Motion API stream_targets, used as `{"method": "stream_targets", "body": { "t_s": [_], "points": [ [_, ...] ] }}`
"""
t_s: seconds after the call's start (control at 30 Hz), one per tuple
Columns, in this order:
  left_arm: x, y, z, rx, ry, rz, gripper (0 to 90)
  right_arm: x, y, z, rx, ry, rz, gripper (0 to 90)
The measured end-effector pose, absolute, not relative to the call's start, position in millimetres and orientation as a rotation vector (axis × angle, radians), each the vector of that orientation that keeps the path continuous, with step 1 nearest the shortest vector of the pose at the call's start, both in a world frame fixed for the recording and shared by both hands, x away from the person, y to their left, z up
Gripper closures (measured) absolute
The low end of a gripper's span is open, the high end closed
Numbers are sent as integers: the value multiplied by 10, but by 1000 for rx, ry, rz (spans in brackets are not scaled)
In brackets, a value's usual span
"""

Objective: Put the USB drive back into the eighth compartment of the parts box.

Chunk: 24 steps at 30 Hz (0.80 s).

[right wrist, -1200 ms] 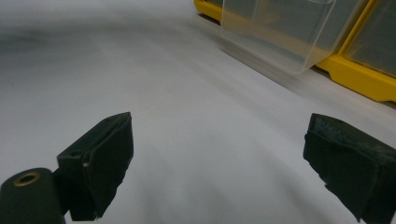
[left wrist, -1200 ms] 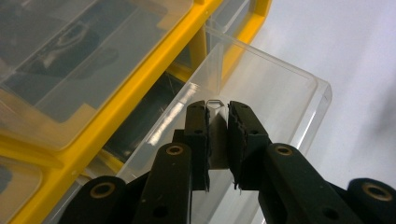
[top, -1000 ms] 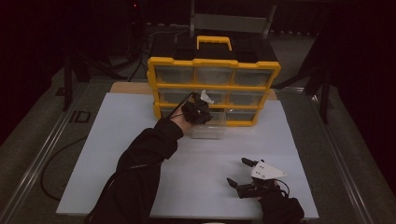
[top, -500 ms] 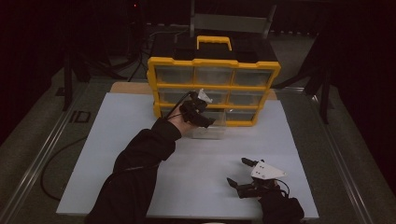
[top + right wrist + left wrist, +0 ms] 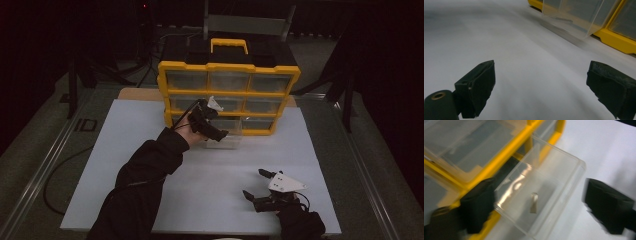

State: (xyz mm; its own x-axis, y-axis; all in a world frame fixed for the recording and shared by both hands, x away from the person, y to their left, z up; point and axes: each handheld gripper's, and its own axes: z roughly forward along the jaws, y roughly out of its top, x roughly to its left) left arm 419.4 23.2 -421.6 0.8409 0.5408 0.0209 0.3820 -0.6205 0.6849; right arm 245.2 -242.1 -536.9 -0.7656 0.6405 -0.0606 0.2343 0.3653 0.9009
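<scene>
Both tools gape: left tool [image 5: 534, 202] just opened astride the blurred clear drawer [image 5: 541, 195]; contents indistinct.

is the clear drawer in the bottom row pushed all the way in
No, the clear drawer sticks out of the yellow organizer over the white table.

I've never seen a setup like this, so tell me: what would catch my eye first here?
The bright yellow organizer with clear drawers stands at the far edge of the white table. One clear drawer in its bottom row is pulled out, and the left gripper is right at it; its jaws have just been opening and stand either side of the drawer's front. Near the table's front edge, the right gripper rests with jaws wide apart and nothing between them.
</scene>
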Motion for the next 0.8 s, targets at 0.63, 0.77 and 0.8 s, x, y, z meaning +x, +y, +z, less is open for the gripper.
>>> {"method": "stream_targets", "body": {
  "t_s": [0.63, 0.77, 0.8],
  "points": [
    [4073, 485, -4230, 2290, 615, 264, 2, 2457, -2419, -5369, 763, 2226, 1369, 87],
    [4053, 546, -4238, 2281, 609, 298, 2, 2459, -2415, -5371, 767, 2229, 1366, 87],
    [4044, 562, -4237, 2271, 615, 308, 2, 2458, -2416, -5369, 766, 2229, 1368, 87]
  ]
}}
